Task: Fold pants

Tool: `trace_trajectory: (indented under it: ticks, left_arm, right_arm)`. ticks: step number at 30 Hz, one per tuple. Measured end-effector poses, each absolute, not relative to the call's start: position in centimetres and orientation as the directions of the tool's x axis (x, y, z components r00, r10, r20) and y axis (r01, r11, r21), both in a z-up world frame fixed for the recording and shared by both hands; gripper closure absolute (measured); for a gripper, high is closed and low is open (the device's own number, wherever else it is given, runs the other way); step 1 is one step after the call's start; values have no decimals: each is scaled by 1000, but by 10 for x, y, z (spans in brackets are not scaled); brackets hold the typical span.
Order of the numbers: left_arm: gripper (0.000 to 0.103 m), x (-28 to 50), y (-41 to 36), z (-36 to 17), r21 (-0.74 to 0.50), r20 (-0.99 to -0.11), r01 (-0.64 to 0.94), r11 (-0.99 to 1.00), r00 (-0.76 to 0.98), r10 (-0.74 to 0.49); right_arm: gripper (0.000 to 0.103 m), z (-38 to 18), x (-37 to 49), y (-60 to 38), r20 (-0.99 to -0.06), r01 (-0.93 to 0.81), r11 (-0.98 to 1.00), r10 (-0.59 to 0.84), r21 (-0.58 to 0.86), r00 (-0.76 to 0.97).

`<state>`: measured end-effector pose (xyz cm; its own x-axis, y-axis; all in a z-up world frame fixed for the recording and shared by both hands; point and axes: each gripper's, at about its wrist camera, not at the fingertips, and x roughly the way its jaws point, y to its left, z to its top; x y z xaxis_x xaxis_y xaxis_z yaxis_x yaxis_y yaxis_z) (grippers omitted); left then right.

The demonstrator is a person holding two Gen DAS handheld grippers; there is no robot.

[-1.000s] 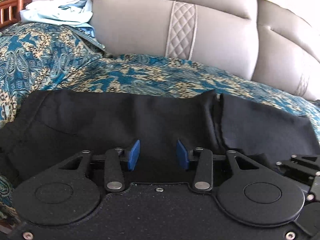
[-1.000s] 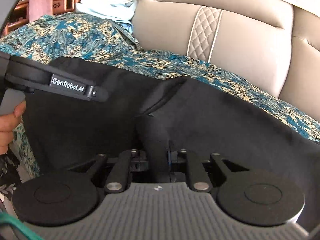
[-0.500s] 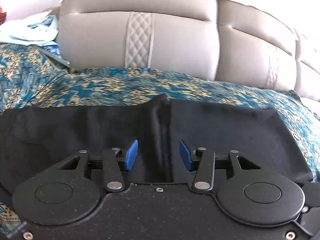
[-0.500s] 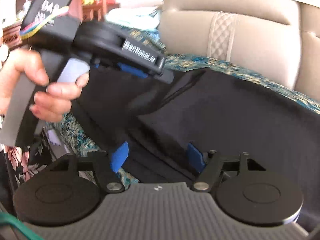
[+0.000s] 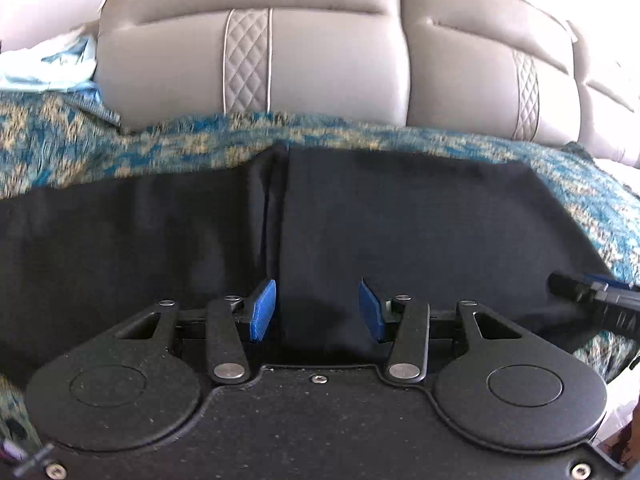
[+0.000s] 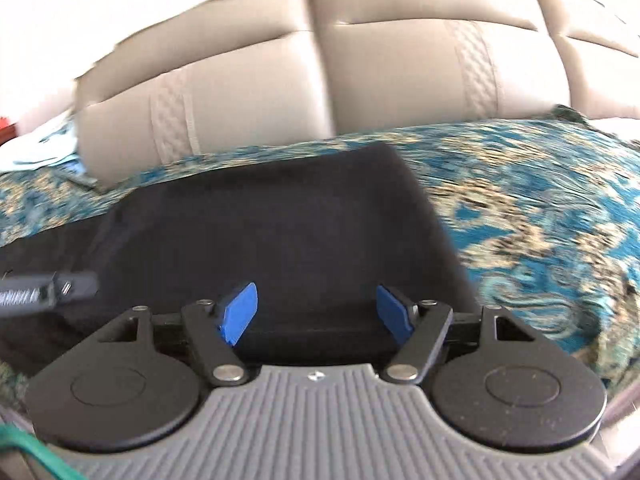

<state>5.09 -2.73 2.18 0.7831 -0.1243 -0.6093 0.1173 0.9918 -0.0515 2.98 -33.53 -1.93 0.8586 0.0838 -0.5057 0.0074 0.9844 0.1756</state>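
1. Here, the biggest thing in front of me is the beige sofa backrest [image 5: 320,60]; it fills the top of both views and has quilted strips sewn into its cushions.
2. Below the backrest lies the teal patterned cover [image 6: 540,208], spread over the seat. In my right view it looks blurred.
3. On this cover lie the black pants [image 5: 400,220], flat and wide. In my left view they reach from the left edge almost to the right edge, and a vertical fold or seam runs down the cloth in line with my left blue pad. In my right view the right end of the pants stops straight, with bare cover beside it.
4. At the far left, against the end of the backrest, a pale blue cloth [image 5: 44,68] lies crumpled on the cover.
5. My left gripper [image 5: 317,305] hovers above the near edge of the pants. Its fingers stand partly open and hold nothing; the black cloth shows in the gap, but the pads do not press on it.
6. My right gripper [image 6: 317,313] is over the right end of the pants. Its fingers are wide apart and empty, with only cloth seen below them.
7. Each gripper shows as a dark tip at the edge of the other view.
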Motion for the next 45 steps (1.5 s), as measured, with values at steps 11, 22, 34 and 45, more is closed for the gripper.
trace_trajectory:
  ticks: [11,22,34,45]
  left_arm:
    - [58,33,-37,11,-5,-607,90,996,791,-75]
    - [57,23,-37,10,3,-600,86,996,797,-67]
    - [54,18,-33,7,-7,-594,75,997,802,-64]
    - [54,16,-37,5,4,-587,61,998,809,-47]
  right_arm:
    - [26,-25,29,-338,-507,56,998,-66,-35,860]
    - [21,-25,34,-350,-523,138,990,-137,-38,841]
    - [32,0,67,-354,-507,64,997,-35,39,861]
    - [43,9,168,-354,-648,-12,1000,12,4,761]
